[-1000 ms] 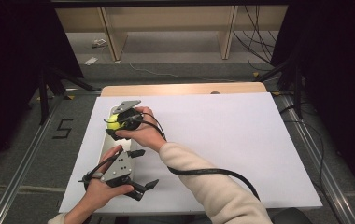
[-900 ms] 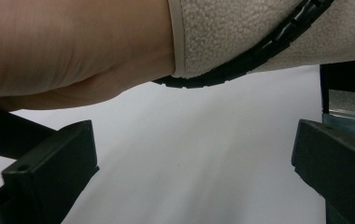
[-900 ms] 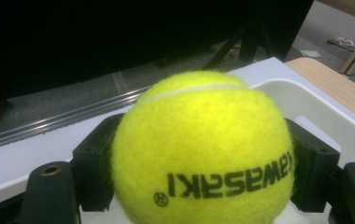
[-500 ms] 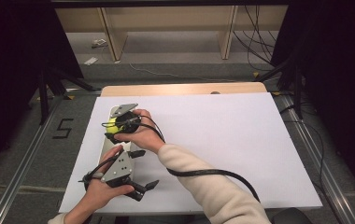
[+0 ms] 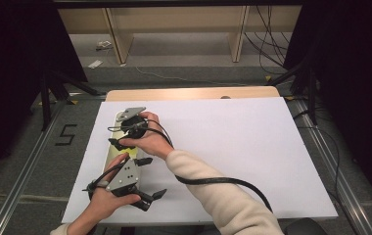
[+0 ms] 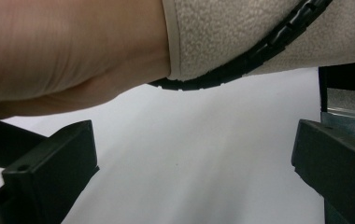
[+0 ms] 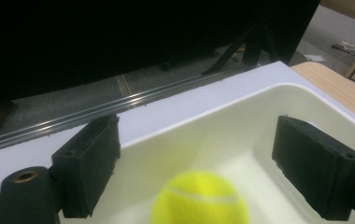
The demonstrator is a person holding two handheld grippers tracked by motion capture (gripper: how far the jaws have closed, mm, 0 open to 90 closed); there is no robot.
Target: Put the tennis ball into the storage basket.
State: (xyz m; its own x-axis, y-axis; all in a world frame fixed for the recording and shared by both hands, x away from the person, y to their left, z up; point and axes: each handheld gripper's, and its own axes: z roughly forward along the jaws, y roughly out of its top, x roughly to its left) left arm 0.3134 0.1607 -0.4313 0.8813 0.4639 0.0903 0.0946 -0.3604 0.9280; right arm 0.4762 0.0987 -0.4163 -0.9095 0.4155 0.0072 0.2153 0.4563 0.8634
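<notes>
R claw (image 7: 194, 172) spread wide over cream tray (image 7: 259, 121), w/ yellow tennis ball (image 7: 199, 198) inside tray, between jaws, not gripped. L claw (image 5: 147, 178) also spread, empty, at 6 o'clock on white surface (image 5: 252, 147).

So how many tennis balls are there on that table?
1. The tennis ball lies inside the cream tray, between the open jaws of the right gripper. The hands over the tray could hide others.

Yellow-green tennis ball (image 7: 199, 198), cream tray (image 7: 301, 100)
</notes>
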